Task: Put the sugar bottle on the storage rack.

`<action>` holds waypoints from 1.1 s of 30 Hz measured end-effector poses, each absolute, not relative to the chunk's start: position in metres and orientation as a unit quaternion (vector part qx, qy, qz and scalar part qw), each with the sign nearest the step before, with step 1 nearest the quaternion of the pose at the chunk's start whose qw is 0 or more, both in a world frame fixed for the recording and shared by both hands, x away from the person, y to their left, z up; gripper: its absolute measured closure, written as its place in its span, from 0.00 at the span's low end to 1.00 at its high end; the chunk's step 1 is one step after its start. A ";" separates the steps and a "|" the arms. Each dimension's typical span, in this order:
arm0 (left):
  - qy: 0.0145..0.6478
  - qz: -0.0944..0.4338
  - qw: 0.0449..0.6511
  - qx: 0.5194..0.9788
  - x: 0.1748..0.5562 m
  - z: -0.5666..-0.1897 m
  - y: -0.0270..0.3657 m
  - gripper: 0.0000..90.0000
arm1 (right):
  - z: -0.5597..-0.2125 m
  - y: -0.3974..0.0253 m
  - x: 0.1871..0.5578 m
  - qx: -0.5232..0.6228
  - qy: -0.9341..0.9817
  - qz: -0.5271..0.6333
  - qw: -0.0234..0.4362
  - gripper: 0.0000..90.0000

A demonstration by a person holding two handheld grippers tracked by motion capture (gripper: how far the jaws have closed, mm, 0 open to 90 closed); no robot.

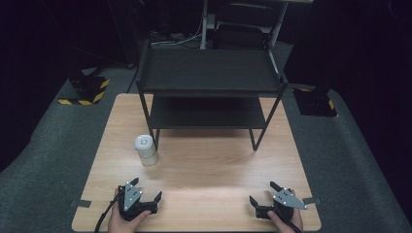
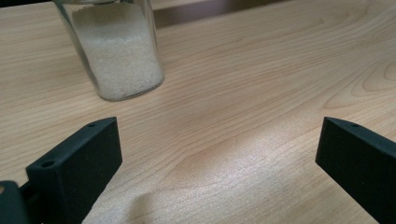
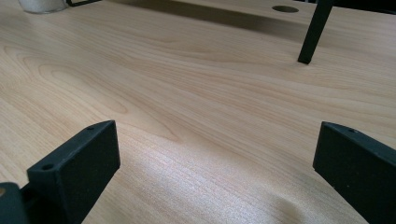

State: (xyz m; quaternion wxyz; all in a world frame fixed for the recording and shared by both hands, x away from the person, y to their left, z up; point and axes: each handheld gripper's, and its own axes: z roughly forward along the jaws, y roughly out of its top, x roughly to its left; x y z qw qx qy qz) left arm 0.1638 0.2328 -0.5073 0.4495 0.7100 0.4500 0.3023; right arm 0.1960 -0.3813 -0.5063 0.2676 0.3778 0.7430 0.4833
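The glass jar with white grains stands upright on the wooden table, left of center in the high view, just beside the front left leg of the black shelf rack. In the left gripper view we see the jar in the upper left, near but not touching. We think the jar can tip over if one jaw hits it from the side, because it is tall and narrow, and the rack leg leaves little room. Our left gripper has its jaws wide apart and holds nothing. Our right gripper, at the lower right, is also wide apart and empty.
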 end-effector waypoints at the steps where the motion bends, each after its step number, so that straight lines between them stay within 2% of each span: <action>1: 0.450 0.303 0.449 0.710 0.164 -0.507 0.232 0.01 | -0.506 -0.382 0.196 0.378 0.743 0.484 0.267 0.00; 28: 0.456 0.310 0.463 0.694 0.158 -0.512 0.234 0.01 | -0.508 -0.383 0.195 0.374 0.741 0.490 0.268 0.00; 33: 0.456 0.329 0.475 0.677 0.153 -0.509 0.234 0.01 | -0.509 -0.384 0.195 0.375 0.739 0.491 0.267 0.00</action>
